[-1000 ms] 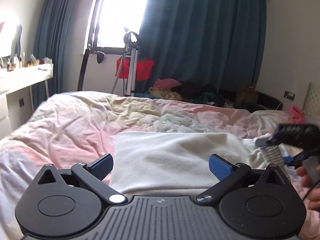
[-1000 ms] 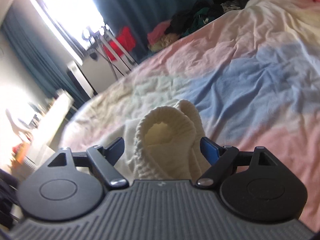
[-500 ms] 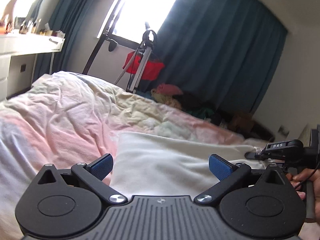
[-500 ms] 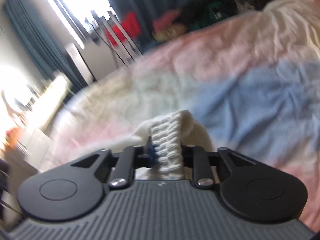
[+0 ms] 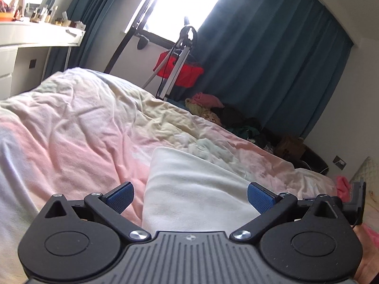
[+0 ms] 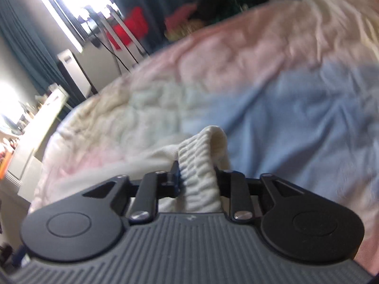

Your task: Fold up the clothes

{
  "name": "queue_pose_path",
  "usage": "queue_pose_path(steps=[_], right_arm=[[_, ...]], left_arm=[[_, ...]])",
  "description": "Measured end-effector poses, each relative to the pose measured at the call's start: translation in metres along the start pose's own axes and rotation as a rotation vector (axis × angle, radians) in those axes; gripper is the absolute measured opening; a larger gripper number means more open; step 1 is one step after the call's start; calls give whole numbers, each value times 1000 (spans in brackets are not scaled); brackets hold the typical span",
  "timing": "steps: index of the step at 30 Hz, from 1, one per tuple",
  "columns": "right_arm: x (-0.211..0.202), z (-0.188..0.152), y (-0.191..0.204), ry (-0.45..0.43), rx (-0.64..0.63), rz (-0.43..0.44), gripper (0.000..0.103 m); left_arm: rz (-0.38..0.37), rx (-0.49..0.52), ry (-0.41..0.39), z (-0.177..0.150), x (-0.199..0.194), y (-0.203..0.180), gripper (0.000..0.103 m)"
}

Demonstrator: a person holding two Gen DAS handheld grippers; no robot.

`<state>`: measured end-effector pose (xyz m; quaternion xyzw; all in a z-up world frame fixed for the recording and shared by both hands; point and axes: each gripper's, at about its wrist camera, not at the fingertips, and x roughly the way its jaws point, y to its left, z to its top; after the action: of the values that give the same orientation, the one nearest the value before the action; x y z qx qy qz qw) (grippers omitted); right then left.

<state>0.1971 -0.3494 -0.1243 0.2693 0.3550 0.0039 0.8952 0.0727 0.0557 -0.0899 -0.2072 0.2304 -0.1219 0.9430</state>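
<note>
A cream white garment [image 5: 189, 189] lies on the bed, folded into a flat slab. My left gripper [image 5: 189, 197] is open, its blue pads on either side of the garment's near end, not touching it. My right gripper [image 6: 196, 177] is shut on the garment's ribbed knit cuff [image 6: 199, 165] and holds it lifted above the bed; the rest of the garment [image 6: 106, 177] trails down to the left. The right gripper also shows at the right edge of the left wrist view [image 5: 355, 196].
The bed has a rumpled pink, cream and blue duvet [image 5: 83, 130]. A pile of clothes [image 5: 213, 108] lies beyond the far edge, by a tripod [image 5: 180, 54] with a red bag, dark curtains and a window. A white desk [image 5: 35, 35] stands at the left.
My right gripper closed on the ribbed cuff and lifted it. My left gripper stayed open and tilted, swinging its view leftward and up over the garment.
</note>
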Motion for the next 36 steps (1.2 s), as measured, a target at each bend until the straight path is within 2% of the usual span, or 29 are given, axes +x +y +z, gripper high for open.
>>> queue_pose_path(steps=[2, 6, 9, 11, 15, 16, 21, 23, 28, 30, 36], right_arm=[[-2, 6, -2, -4, 33, 20, 33], [-7, 6, 13, -33, -51, -8, 34], [-18, 1, 15, -49, -27, -35, 41], [-31, -2, 18, -77, -9, -55, 49], [-61, -10, 33, -158, -22, -93, 84], [-70, -13, 39, -180, -43, -103, 87], [-114, -32, 72, -240, -173, -87, 86], [-132, -43, 84, -264, -225, -68, 86], [-162, -86, 93, -278, -265, -32, 86], [-168, -102, 92, -287, -252, -31, 86], [-157, -114, 100, -280, -281, -51, 86]], left_arm=[[-4, 16, 13, -3, 3, -2, 103], [24, 46, 43, -8, 5, -7, 103], [26, 65, 34, -8, 1, -12, 103], [33, 86, 19, -8, -5, -16, 103], [51, 136, -10, -10, -22, -25, 103], [50, 154, -17, -12, -27, -29, 103], [34, 215, -48, -16, -52, -45, 103], [31, 226, -37, -18, -58, -50, 103], [52, 293, -53, -24, -68, -63, 103], [52, 317, -44, -27, -67, -68, 103], [45, 341, -10, -33, -63, -72, 103]])
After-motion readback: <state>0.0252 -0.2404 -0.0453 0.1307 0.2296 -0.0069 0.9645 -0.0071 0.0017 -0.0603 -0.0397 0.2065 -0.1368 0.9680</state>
